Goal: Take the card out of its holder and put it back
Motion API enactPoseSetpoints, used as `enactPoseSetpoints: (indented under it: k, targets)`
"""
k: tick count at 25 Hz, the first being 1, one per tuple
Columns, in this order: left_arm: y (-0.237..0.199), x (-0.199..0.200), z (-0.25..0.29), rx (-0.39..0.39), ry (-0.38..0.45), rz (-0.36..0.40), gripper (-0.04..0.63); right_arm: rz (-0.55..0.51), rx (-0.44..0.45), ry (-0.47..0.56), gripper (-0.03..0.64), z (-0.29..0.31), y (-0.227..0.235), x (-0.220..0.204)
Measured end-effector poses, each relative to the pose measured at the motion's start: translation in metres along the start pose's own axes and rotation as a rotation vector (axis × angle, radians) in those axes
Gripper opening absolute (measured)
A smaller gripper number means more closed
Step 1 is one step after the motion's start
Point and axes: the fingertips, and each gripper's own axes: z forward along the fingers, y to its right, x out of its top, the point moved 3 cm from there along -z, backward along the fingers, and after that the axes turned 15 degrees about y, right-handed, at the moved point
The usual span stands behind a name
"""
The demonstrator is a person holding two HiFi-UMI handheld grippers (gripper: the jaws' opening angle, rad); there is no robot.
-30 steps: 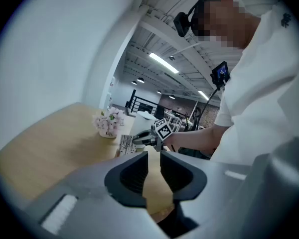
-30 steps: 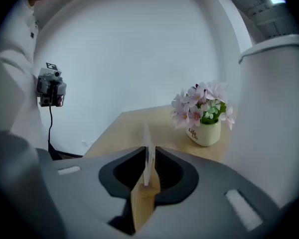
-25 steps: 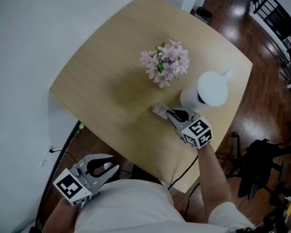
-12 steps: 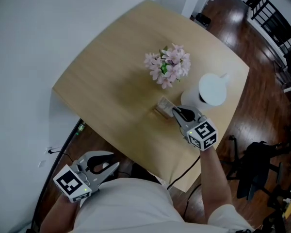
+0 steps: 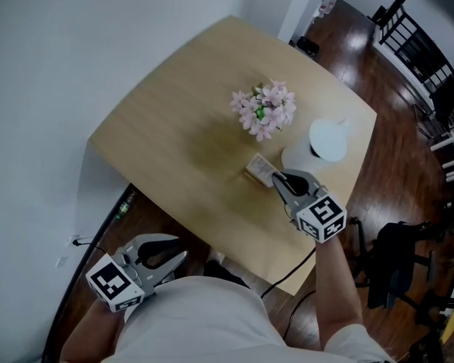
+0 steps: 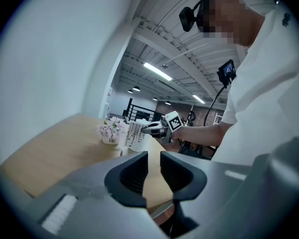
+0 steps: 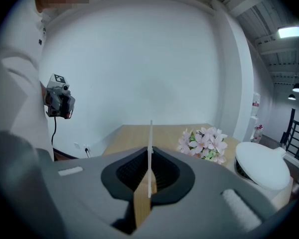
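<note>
Clearly the card (image 7: 150, 133) stands upright and edge-on, clenched between the jaws of the right tool (image 5: 281, 178), low over the tabletop (image 5: 181, 127) near the flowers (image 5: 263, 110). Whether it is clear of its holder I cannot tell. It is best kept vertical and moved straight, without twisting. The left tool (image 6: 154, 171) hangs released and empty.

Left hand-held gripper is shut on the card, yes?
No, the right hand-held gripper is shut on the card, seen edge-on between its jaws in the right gripper view. The left hand-held gripper stands open and empty.
</note>
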Motion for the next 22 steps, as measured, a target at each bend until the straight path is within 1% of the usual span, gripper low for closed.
enactPoseSetpoints:
  k: [6, 16, 19, 22]
  targets:
    - [0.005, 0.000, -0.045, 0.004, 0.034, 0.023, 0.084, -0.015, 0.036, -0.012, 0.020, 0.000, -0.067, 0.018]
    - [0.016, -0.015, -0.127, -0.011, 0.061, 0.040, 0.084, 0.001, 0.106, -0.023, 0.020, 0.001, -0.210, 0.037]
    - [0.018, -0.020, -0.145, -0.026, 0.057, 0.054, 0.083, 0.011, 0.109, -0.019, 0.020, 0.000, -0.242, 0.039]
    - [0.022, -0.024, -0.160, -0.048, 0.052, 0.057, 0.067, 0.026, 0.103, -0.009, 0.020, -0.001, -0.263, 0.041]
